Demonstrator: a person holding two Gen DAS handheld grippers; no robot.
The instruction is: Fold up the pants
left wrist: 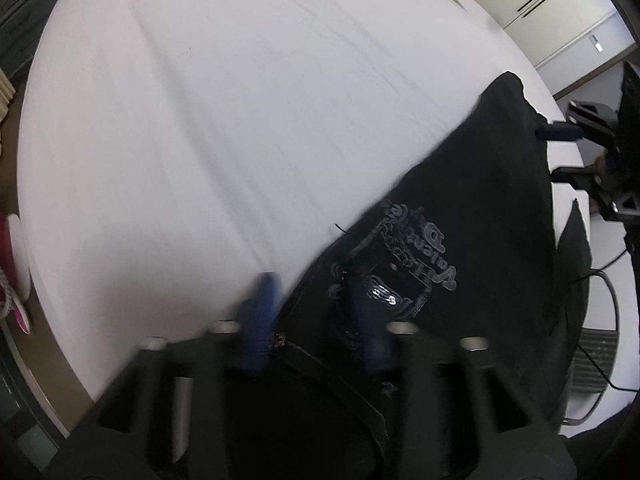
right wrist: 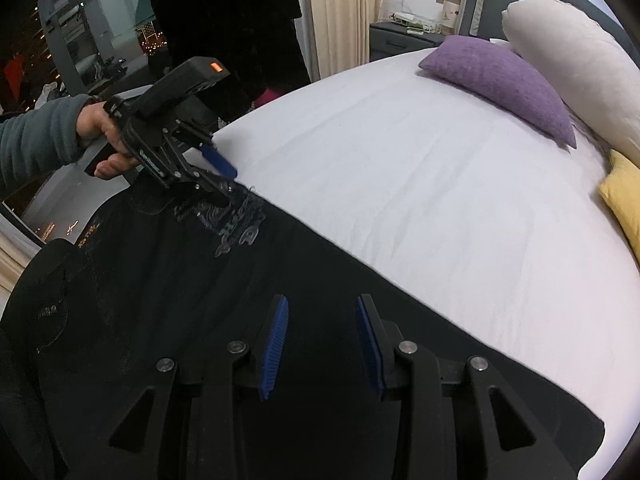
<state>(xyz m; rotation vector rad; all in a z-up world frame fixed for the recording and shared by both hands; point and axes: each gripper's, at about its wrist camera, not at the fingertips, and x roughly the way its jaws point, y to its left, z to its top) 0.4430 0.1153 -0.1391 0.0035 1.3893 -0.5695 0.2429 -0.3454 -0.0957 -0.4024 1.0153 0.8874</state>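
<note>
soft, limp black pants [right wrist: 168,280] on the bed [right wrist: 400,168]: left claw [left wrist: 316,300] straddles the waist edge, right claw [right wrist: 322,344] part-open, empty; pinch edges.

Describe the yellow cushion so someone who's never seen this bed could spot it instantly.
Start from the bed's white sheet and look toward the headboard end, where a large white pillow leans beside a purple cushion. The yellow cushion lies just past them at the sheet's edge, far from the black pants. It is the only yellow thing on the bed.
</note>
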